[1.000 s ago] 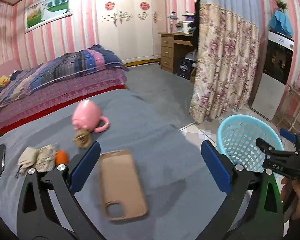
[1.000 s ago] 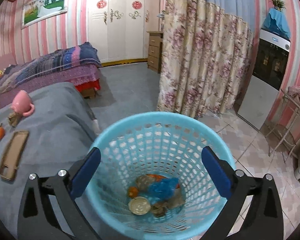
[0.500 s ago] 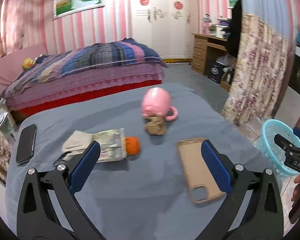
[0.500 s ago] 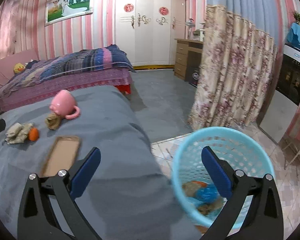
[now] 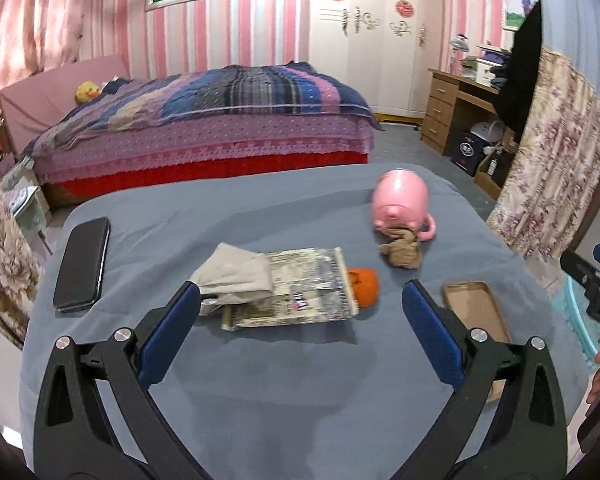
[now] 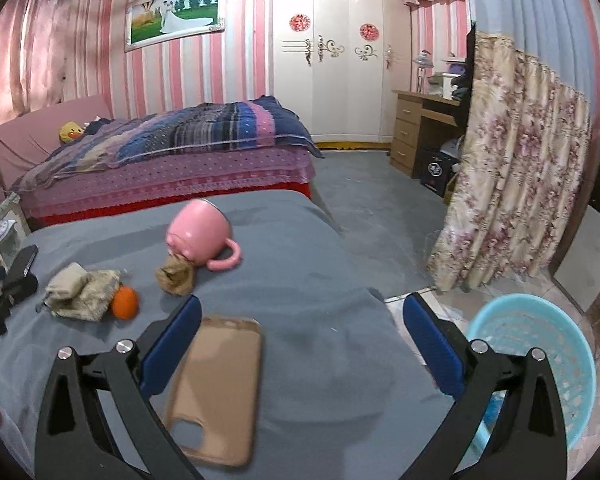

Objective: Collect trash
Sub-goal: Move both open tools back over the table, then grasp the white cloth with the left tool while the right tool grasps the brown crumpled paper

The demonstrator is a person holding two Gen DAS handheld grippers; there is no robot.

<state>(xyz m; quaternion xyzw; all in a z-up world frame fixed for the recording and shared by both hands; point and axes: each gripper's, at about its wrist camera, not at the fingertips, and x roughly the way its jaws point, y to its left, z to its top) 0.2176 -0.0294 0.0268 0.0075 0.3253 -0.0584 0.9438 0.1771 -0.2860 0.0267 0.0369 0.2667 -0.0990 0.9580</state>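
Trash lies scattered on the grey-covered table (image 5: 300, 400): an orange peel (image 5: 363, 286) resting against the right edge of a crumpled printed wrapper (image 5: 300, 292), a folded beige cloth (image 5: 236, 272) lying on the wrapper's left part, and a brown paper wad (image 5: 402, 250) touching the mouth of a tipped pink mug (image 5: 400, 200).

The left gripper (image 5: 300, 320) hovers just short of the wrapper with its blue fingers wide apart and nothing between them. Wrapper and peel lie straight ahead of it, inside the span of the fingers. The wrapper's long axis runs left to right, across the gripper's line of approach, so I'd judge a straight push forward would straddle it lengthwise, whereas the peel at its right end looks the easier bite.

The right gripper (image 6: 300, 340) is also spread open and empty, held over the table's right side above a tan phone case (image 6: 216, 392), with the peel off to its left and farther away. The left one is plainly nearer the trash.

The blue basket (image 6: 540, 344) stands on the floor beside the table's right edge, closer to the right gripper. A black phone (image 5: 82, 264) lies at the far left.
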